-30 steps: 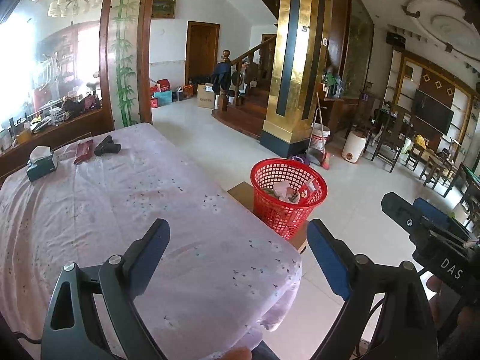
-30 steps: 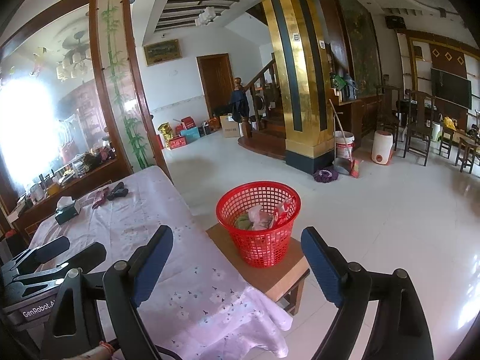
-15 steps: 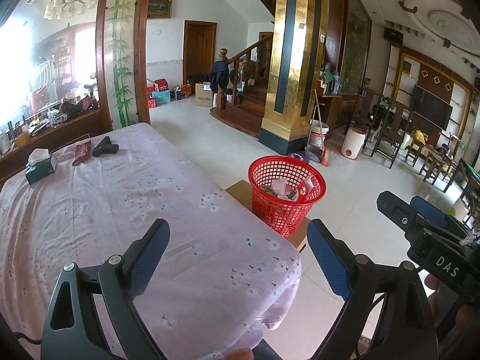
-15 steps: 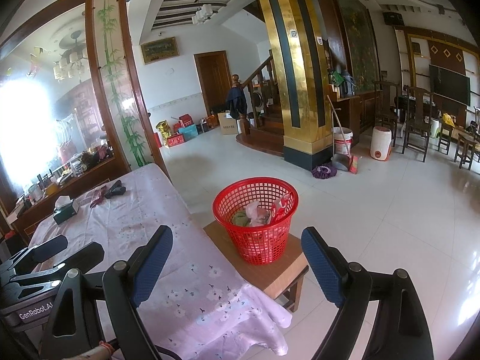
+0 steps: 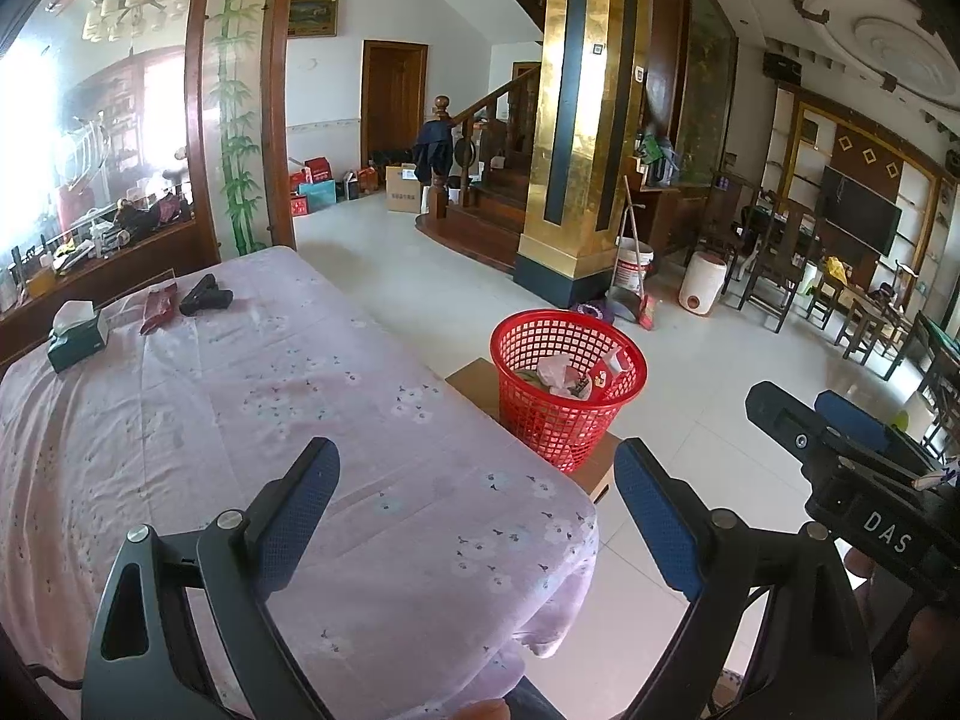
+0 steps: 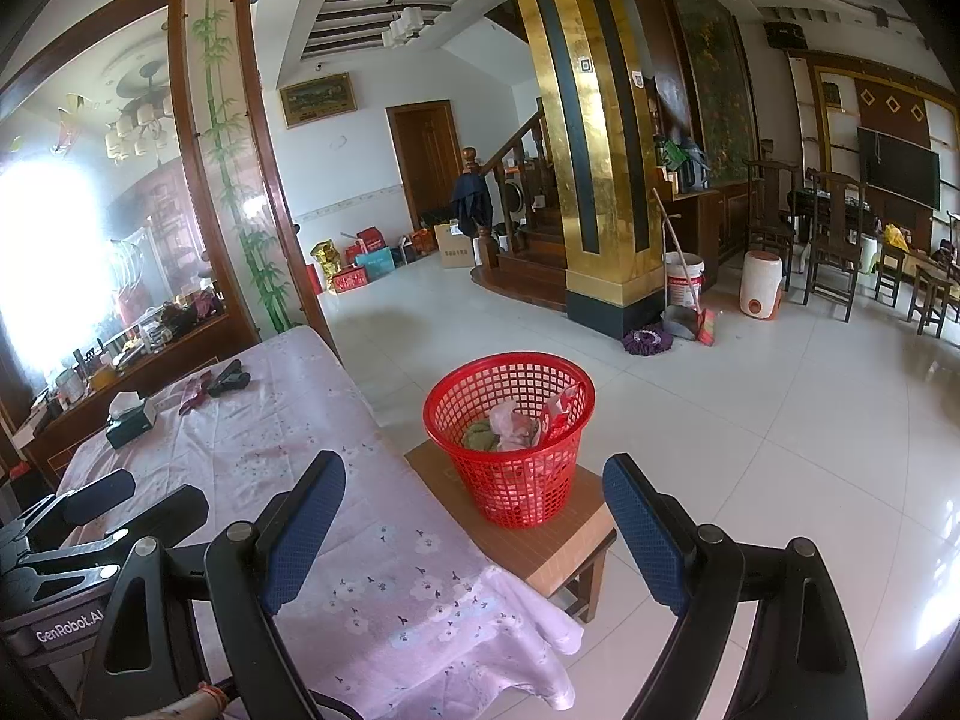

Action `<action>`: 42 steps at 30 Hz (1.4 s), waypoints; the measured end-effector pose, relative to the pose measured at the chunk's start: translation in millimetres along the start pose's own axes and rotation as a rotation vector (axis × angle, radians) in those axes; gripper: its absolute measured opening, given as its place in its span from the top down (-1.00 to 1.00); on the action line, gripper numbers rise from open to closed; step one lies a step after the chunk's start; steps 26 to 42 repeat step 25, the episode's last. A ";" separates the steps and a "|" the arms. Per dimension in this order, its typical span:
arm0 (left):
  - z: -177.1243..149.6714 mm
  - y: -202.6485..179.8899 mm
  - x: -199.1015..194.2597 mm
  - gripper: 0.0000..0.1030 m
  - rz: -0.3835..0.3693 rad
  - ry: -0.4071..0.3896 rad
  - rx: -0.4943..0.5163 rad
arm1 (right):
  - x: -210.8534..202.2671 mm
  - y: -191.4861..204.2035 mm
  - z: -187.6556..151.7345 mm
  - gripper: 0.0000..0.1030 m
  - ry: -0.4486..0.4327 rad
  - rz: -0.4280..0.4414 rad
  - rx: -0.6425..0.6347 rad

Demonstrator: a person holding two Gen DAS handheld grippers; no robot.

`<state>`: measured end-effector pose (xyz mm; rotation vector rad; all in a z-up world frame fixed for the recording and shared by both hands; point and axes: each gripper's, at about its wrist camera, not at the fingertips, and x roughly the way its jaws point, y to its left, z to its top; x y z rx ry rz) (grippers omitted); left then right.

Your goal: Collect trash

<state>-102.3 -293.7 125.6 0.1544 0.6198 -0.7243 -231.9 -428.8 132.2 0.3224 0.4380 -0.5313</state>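
Basically nothing's changed since a second ago: left gripper (image 5: 474,516) and right gripper (image 6: 474,525) both still wide open, empty, red basket (image 6: 510,438) of trash just ahead.

A table (image 5: 240,420) draped in a pale pink flowered cloth (image 6: 384,552) carried a green tissue box (image 5: 77,337) near its far end. Beside the box lay a dark red packet (image 5: 159,307) and, just past that, a black object (image 5: 206,295).
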 end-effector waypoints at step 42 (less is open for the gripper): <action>4.7 -0.2 3.9 -0.78 0.002 -0.002 0.018 | 8.5 -5.3 -9.0 -0.76 0.016 -0.008 0.006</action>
